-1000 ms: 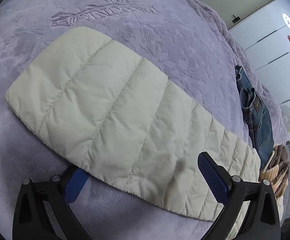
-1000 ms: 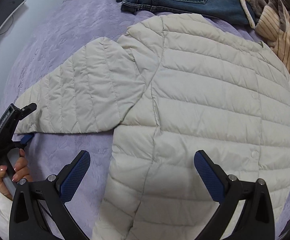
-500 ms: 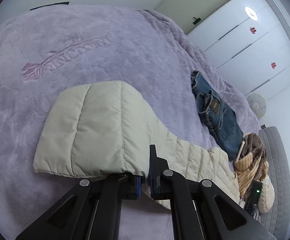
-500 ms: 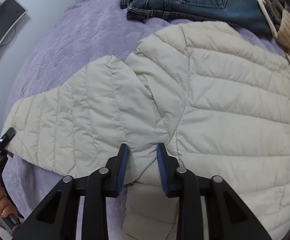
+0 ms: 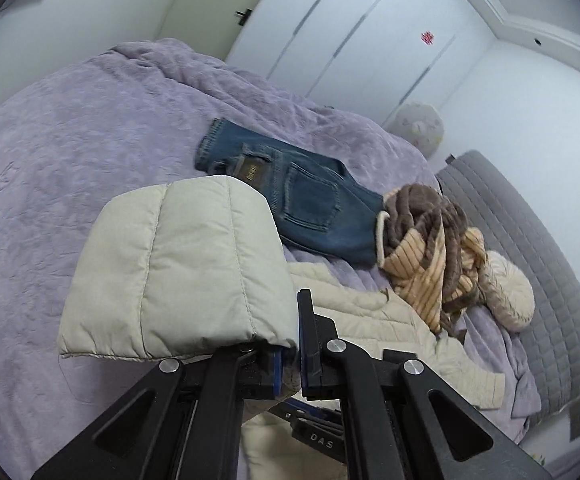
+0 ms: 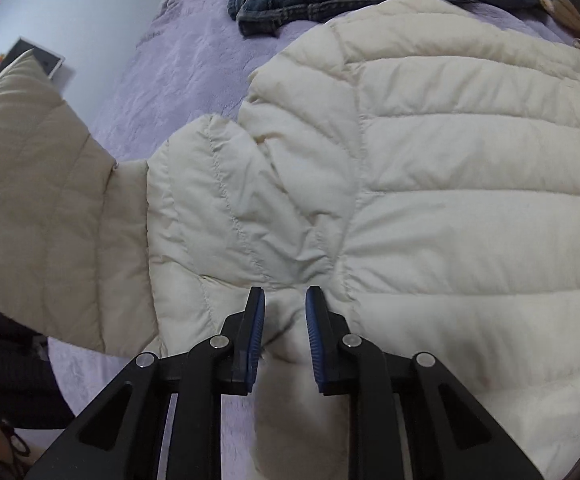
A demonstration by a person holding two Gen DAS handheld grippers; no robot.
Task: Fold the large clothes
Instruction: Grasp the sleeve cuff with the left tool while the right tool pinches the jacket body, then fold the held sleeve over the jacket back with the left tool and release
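Pinching jacket [image 6: 470, 168] – left gripper [image 5: 297, 356] on sleeve cuff [image 5: 177, 272], right gripper [image 6: 283, 336] at armpit

white wardrobe doors [image 5: 370, 36], grey headboard [image 5: 530, 248]

Your left gripper [image 5: 290, 356] raised, jaws clamped tight on the jacket sleeve cuff [image 5: 177, 276], your right gripper [image 6: 283, 336] low, jaws pinching a fold of fabric at the jacket's underarm [image 6: 290, 320].
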